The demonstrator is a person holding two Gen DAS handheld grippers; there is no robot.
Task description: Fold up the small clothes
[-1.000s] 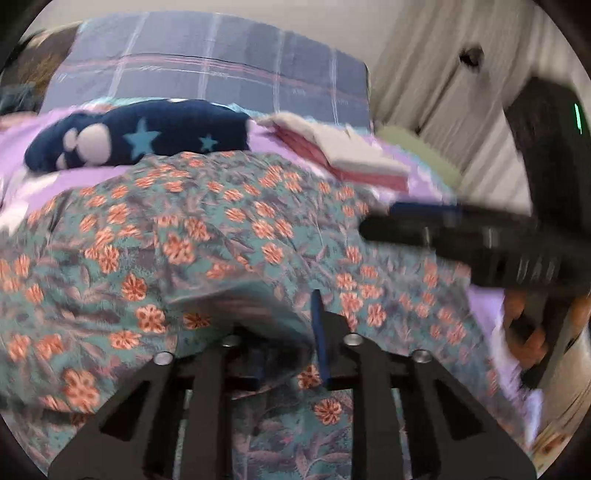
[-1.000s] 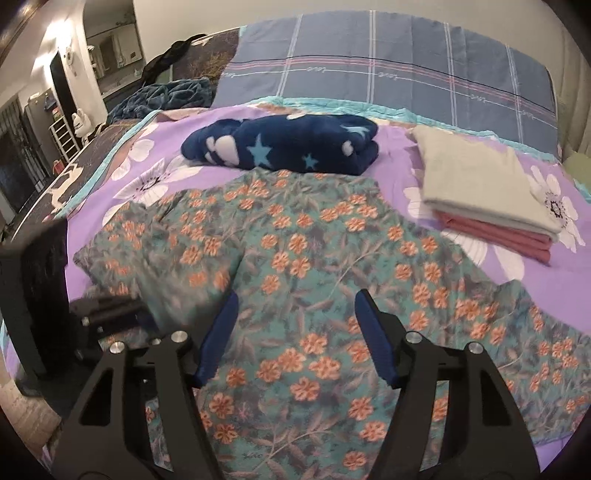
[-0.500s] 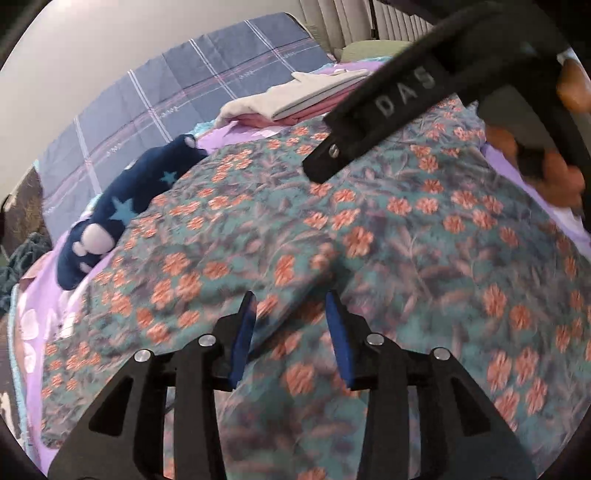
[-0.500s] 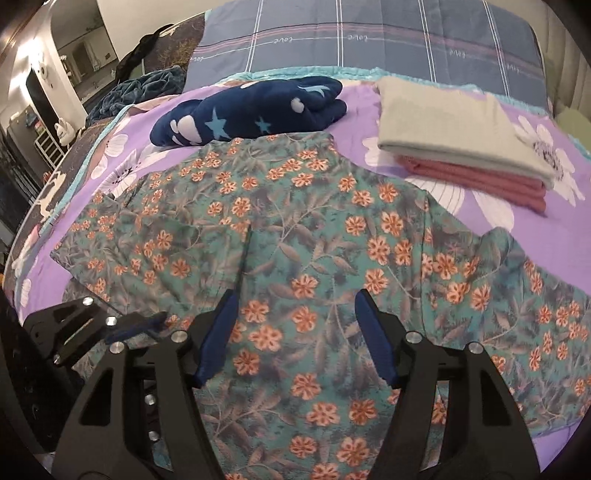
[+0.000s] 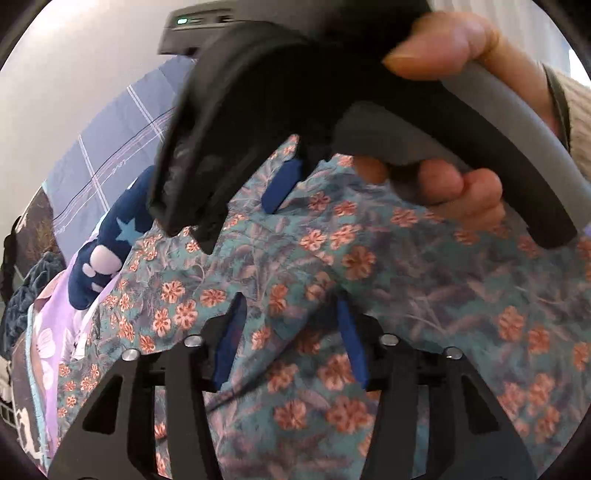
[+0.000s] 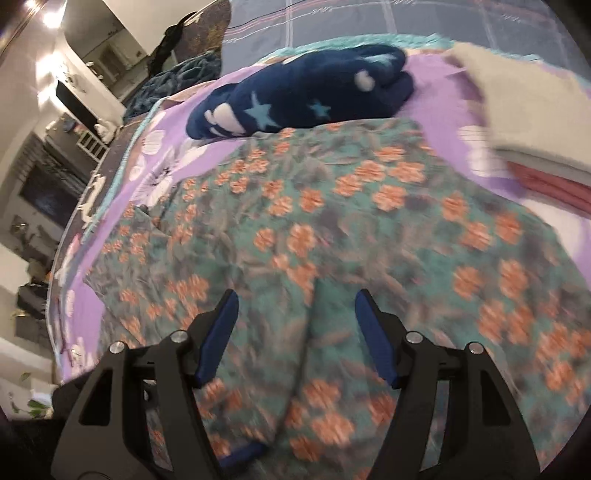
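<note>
A teal garment with orange flowers (image 5: pixel 388 280) lies spread on the purple bed sheet; it fills the right wrist view (image 6: pixel 351 229) too. My left gripper (image 5: pixel 291 314) is open, its blue pads on either side of a raised fold of the garment. My right gripper (image 6: pixel 295 306) is open just above the garment, with a crease running between its pads. In the left wrist view the right gripper's black body (image 5: pixel 258 110) and the hand that holds it fill the top, one blue pad (image 5: pixel 282 181) showing.
A folded navy fleece with stars (image 6: pixel 306 96) lies at the far side of the bed. A folded stack of beige and red cloth (image 6: pixel 532 122) sits at the right. A plaid pillow (image 6: pixel 369 22) is behind. The bed's left edge (image 6: pixel 96 192) drops to the room.
My left gripper has opened wider and let the fold of garment go slack between its pads. My right gripper has moved in front of the left camera and lower over the garment.
</note>
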